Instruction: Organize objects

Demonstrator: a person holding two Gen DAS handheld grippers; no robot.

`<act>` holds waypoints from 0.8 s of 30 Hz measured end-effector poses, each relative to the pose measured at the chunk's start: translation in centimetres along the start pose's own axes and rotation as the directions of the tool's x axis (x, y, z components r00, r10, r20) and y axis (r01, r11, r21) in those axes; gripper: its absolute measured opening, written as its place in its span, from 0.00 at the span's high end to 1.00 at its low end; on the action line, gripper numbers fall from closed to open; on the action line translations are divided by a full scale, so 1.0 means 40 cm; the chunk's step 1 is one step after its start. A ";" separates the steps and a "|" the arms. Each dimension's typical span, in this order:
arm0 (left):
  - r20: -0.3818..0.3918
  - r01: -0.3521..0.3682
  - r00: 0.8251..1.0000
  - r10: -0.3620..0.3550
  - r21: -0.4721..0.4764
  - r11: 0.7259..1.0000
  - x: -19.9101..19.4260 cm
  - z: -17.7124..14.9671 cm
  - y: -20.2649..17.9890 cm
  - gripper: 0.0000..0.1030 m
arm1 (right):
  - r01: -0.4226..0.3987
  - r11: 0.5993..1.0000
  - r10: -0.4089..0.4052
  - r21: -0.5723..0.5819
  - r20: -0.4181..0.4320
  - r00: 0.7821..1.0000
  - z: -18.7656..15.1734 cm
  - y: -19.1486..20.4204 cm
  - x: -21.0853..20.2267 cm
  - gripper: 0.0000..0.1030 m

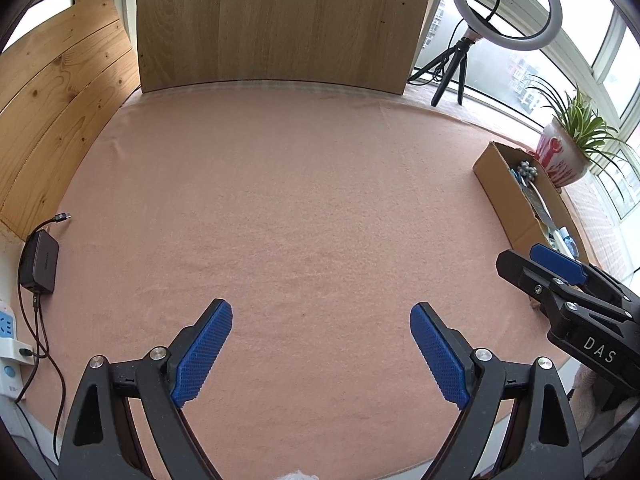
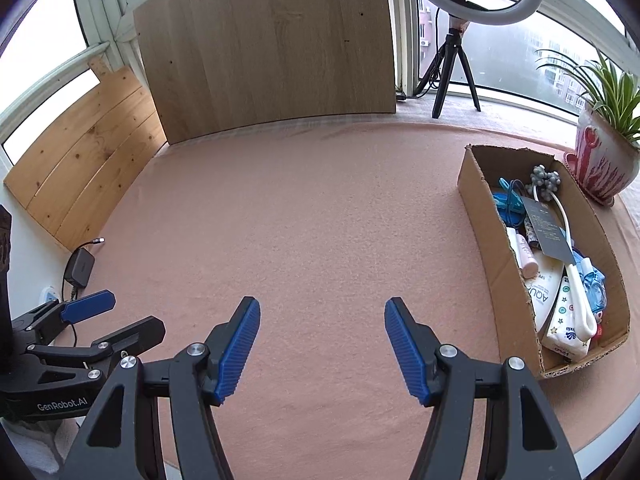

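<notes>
Pink-cloth surface (image 2: 304, 208), cardboard box (image 2: 486, 240) w/ items at right; both hand-held grippers, left (image 1: 321, 350) & right (image 2: 322, 346), hover near edge, jaws apart, holding nothing.

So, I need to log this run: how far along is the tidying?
It looks finished or nearly so. The small items sit packed in the brown cardboard box, and no loose item shows on the pink felt table cover. Nothing is in hand: the left gripper and right gripper are both open with nothing between their fingers. Nothing visible remains to sort.
</notes>
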State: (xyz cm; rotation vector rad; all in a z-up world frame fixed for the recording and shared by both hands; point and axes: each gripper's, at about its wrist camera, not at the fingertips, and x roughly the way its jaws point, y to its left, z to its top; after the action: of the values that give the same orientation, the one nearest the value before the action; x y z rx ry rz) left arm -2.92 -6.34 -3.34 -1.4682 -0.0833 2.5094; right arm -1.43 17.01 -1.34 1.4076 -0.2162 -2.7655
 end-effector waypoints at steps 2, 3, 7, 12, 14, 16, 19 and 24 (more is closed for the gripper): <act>0.002 0.000 1.000 0.000 -0.003 1.000 -0.002 -0.001 0.003 0.10 | 0.004 1.000 -0.004 -0.003 0.002 1.000 0.001 0.004 -0.001 0.41; 0.004 -0.003 1.000 0.003 -0.005 1.000 -0.003 -0.001 0.006 0.10 | 0.005 1.000 -0.005 -0.003 0.004 1.000 0.000 0.005 -0.002 0.41; 0.005 -0.008 1.000 0.008 -0.011 1.000 -0.005 -0.001 0.014 0.10 | 0.007 1.000 -0.007 0.003 -0.001 1.000 -0.001 0.006 0.000 0.41; 0.012 -0.018 1.000 0.018 -0.008 1.000 -0.010 0.005 0.020 0.10 | 0.008 1.000 -0.008 0.005 0.002 1.000 -0.004 0.003 -0.003 0.41; 0.010 -0.020 1.000 0.020 -0.006 1.000 -0.010 0.006 0.022 0.10 | 0.008 1.000 -0.008 0.004 0.000 1.000 -0.004 0.001 -0.002 0.41; 0.009 -0.022 1.000 0.022 -0.004 1.000 -0.009 0.006 0.024 0.10 | 0.009 1.000 -0.009 0.005 -0.001 1.000 -0.005 0.001 -0.001 0.41; 0.009 -0.023 1.000 0.023 -0.004 1.000 -0.008 0.007 0.025 0.10 | 0.010 1.000 -0.010 0.002 -0.002 1.000 -0.005 0.001 0.000 0.41; 0.007 -0.034 0.999 0.034 0.002 0.999 -0.003 0.011 0.030 0.10 | 0.012 1.000 -0.012 0.001 -0.004 1.000 -0.004 0.003 0.002 0.41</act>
State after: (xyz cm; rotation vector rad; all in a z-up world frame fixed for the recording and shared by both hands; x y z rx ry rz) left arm -3.45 -7.49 -3.23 -1.4725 -0.0572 2.5405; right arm -1.34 16.88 -1.50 1.4198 -0.2093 -2.7722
